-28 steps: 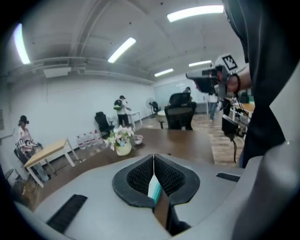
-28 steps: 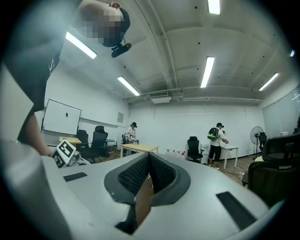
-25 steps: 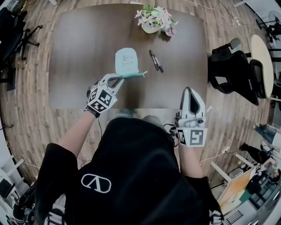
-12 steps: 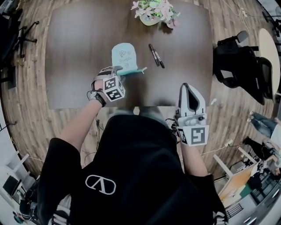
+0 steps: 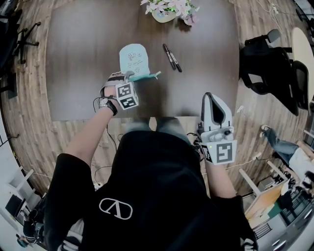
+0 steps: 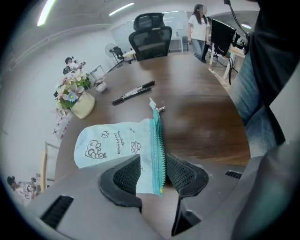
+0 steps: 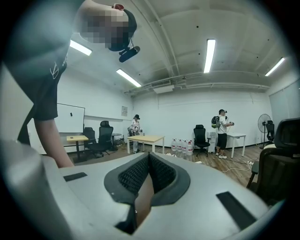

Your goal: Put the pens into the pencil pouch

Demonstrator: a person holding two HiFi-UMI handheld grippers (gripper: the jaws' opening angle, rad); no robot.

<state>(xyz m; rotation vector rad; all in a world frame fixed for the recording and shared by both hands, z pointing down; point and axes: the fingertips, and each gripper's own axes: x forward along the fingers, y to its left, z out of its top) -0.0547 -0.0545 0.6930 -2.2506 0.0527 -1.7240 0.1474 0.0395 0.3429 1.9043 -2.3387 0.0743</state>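
A light blue pencil pouch (image 5: 132, 60) with a teal zipper lies flat on the dark brown table (image 5: 78, 59). Two black pens (image 5: 171, 57) lie side by side to its right, apart from it. My left gripper (image 5: 128, 76) points steeply down at the pouch's near end. In the left gripper view the pouch (image 6: 117, 143) has its zipper edge and near corner between the spread jaws of the left gripper (image 6: 152, 161), which is open, and the pens (image 6: 133, 92) lie beyond. My right gripper (image 5: 211, 98) hangs off the table's near right edge; in its own view the right gripper (image 7: 149, 159) is shut and empty.
A pot of pink and white flowers (image 5: 164, 12) stands at the table's far edge, behind the pens. Black office chairs (image 5: 267, 63) stand right of the table. The right gripper view shows the room with desks and people far off.
My left gripper has dropped to the pouch's near end, tipped downward, and its jaws have opened around the zipper edge. The right gripper has sunk slightly and stays shut.
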